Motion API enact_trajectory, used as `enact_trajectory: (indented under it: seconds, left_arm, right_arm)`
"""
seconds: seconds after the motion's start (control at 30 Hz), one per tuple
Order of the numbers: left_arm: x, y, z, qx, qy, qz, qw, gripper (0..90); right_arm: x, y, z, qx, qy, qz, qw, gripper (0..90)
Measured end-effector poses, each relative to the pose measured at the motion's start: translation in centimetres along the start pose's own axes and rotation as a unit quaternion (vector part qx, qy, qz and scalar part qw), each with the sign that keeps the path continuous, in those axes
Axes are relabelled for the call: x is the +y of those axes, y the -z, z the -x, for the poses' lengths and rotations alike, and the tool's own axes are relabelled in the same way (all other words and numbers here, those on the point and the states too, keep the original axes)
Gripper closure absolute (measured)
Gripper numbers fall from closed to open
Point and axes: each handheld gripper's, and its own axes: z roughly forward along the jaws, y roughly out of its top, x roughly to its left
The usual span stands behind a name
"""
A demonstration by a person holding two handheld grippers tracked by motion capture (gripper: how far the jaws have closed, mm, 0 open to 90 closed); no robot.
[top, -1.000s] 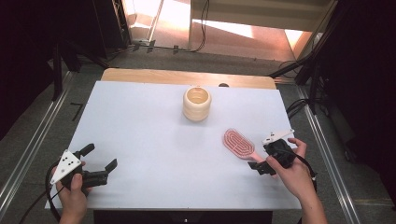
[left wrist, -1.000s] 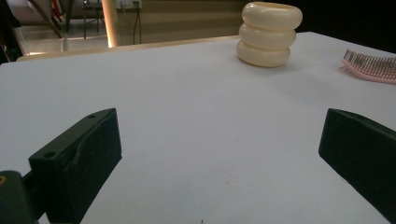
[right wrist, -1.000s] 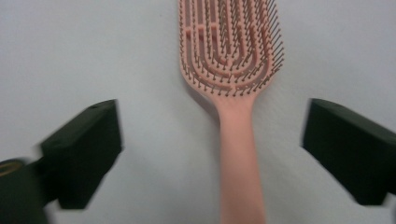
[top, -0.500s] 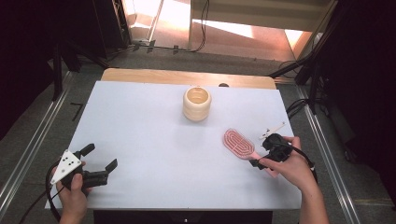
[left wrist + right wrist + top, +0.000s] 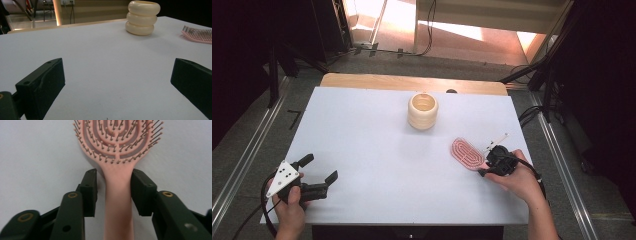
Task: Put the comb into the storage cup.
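Down at the lower right of the high view, the right gripper (image 5: 484,167) sat at the handle end of a pink hairbrush (image 5: 467,153), which lay on the white tabletop (image 5: 377,145) with its bristles up and its oval head pointing toward the upper left of the frame. Seen from the right gripper view, the hairbrush (image 5: 117,170) ran up the middle of the picture, its handle between the two black jaws. Those jaws stood on either side of the handle near where it widened into the head; the one at the right of the frame looked to be against the handle, while a thin strip of tabletop showed between the handle and the one at the left, so the jaws were part open around it and not clamped.

At the lower left of the high view, the left gripper (image 5: 319,175) was held just above the tabletop, well apart from the hairbrush, with its jaws spread wide and nothing between them. The left gripper view showed those jaws at the bottom corners of the frame, a cream ribbed cup (image 5: 142,17) standing upright at the upper middle, and the bristled edge of the hairbrush (image 5: 197,33) at the upper right. In the high view the cup (image 5: 422,111) stood in the upper middle of the tabletop, apart from the hairbrush
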Motion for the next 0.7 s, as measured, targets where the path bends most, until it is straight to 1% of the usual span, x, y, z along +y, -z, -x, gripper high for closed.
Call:
enact_trajectory:
  seconds: [0.03, 0.07, 0.13, 0.2, 0.23, 0.33, 0.37, 0.53, 0.57, 0.6, 0.63, 0.67, 0.7]
  left_arm:
    - [0.00, 0.00, 0.01, 0.000, 0.000, 0.000, 1.0000, 0.0]
    - [0.00, -0.01, 0.01, 0.000, 0.000, 0.000, 1.0000, 0.0]
    - [0.00, -0.02, 0.03, 0.000, 0.000, 0.000, 1.0000, 0.0]
    - [0.00, -0.03, 0.04, 0.000, 0.000, 0.000, 1.0000, 0.0]
    - [0.01, -0.02, 0.05, 0.000, 0.000, 0.000, 1.0000, 0.0]
    - [0.01, -0.01, 0.03, 0.000, 0.000, 0.000, 1.0000, 0.0]
    - [0.01, -0.01, 0.02, -0.001, 0.001, 0.001, 1.0000, 0.0]
    - [0.03, 0.04, -0.03, 0.000, 0.002, 0.002, 1.0000, 0.0]
    - [0.05, 0.10, 0.02, 0.002, 0.002, 0.004, 1.0000, 0.0]
    - [0.05, 0.10, 0.02, 0.002, 0.002, 0.004, 1.0000, 0.0]
    - [0.12, 0.25, 0.15, 0.008, -0.004, 0.006, 0.9999, 0.0]
    - [0.12, 0.25, 0.15, 0.008, -0.004, 0.006, 0.9999, 0.0]
    - [0.22, 0.32, 0.34, 0.013, -0.013, 0.004, 0.9998, 0.0]
  right_arm:
    - [-0.04, 0.01, 0.10, -0.005, -0.005, 0.002, 1.0000, 65.2]
    - [-0.07, -0.02, 0.10, -0.004, -0.006, 0.003, 1.0000, 65.8]
    - [-0.12, -0.04, 0.12, -0.005, -0.003, 0.005, 1.0000, 66.1]
    - [-0.20, -0.04, 0.09, -0.004, -0.006, 0.007, 1.0000, 66.8]
    - [-0.31, -0.06, 0.09, -0.004, -0.005, 0.012, 0.9999, 67.0]
    - [-0.40, -0.03, 0.11, -0.003, -0.004, 0.015, 0.9999, 67.2]
    - [-0.53, -0.02, 0.13, -0.003, -0.003, 0.021, 0.9998, 67.3]
    - [-0.60, 0.04, 0.09, -0.002, -0.003, 0.026, 0.9997, 67.4]
    - [-0.59, 0.17, 0.09, 0.001, -0.001, 0.033, 0.9995, 67.4]
    - [-0.59, 0.17, 0.09, 0.001, -0.001, 0.033, 0.9995, 67.4]
    - [-0.55, 0.42, 0.07, 0.003, -0.003, 0.042, 0.9991, 67.4]
    - [-0.55, 0.42, 0.07, 0.003, -0.003, 0.042, 0.9991, 67.4]
    - [-0.54, 0.53, 0.06, 0.003, -0.004, 0.047, 0.9989, 67.4]
